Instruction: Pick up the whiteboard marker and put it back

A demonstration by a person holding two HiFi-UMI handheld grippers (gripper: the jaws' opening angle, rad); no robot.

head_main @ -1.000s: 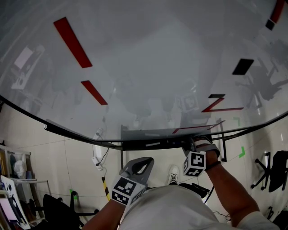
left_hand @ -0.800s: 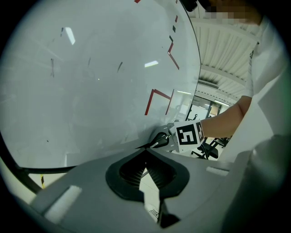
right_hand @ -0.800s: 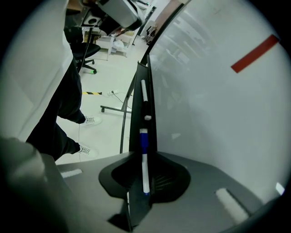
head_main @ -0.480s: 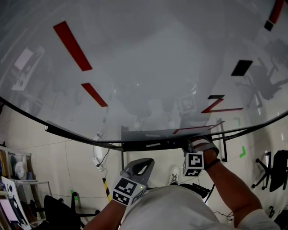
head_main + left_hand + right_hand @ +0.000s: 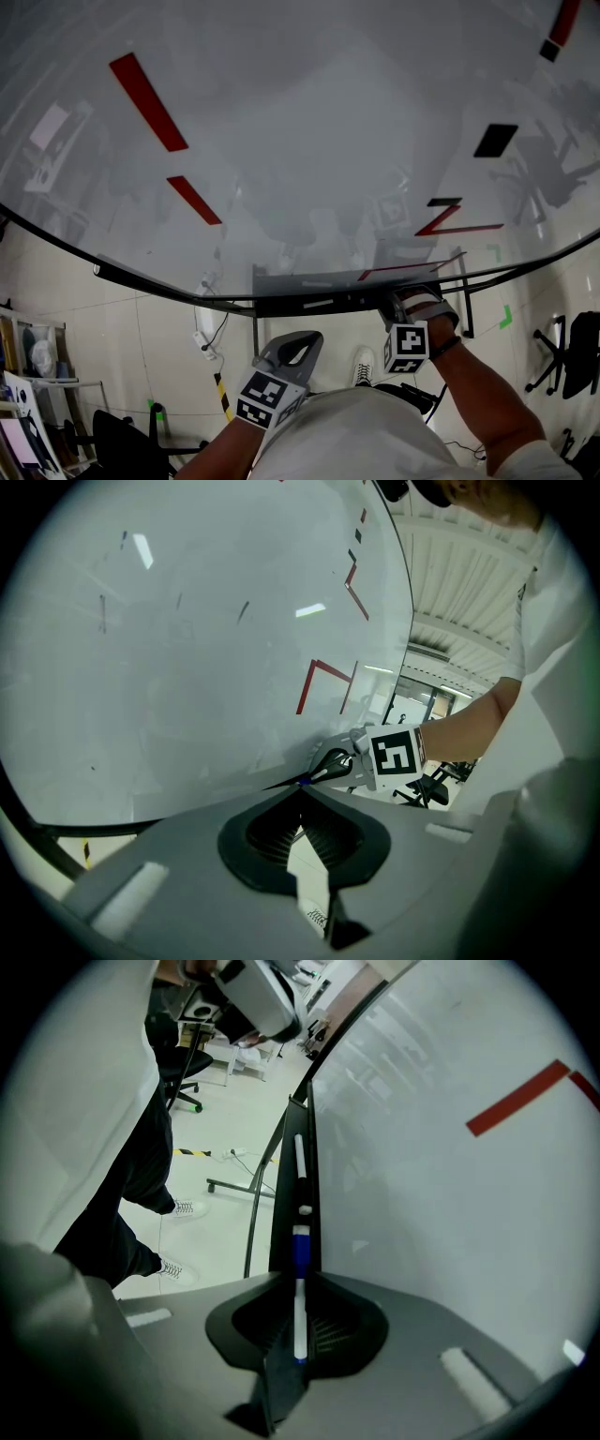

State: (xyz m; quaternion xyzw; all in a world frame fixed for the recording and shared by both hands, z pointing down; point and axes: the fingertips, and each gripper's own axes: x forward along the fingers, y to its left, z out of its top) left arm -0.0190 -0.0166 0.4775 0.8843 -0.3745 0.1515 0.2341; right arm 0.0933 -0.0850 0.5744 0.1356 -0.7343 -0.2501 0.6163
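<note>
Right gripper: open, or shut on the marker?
Shut on it: the right gripper clamps the white, blue-capped marker between its jaws, over the whiteboard tray.

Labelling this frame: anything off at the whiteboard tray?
Nothing stands out. The right claw holds the whiteboard marker lined up along the tray, where another marker lies flat. The left claw is shut and empty.

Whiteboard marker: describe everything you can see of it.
The whiteboard marker is a slim white stick, plastic by its look, with a blue section at the far end. The right claw is shut on its barrel. It lies in line with the dark tray under the whiteboard; contact with the tray is unclear.
</note>
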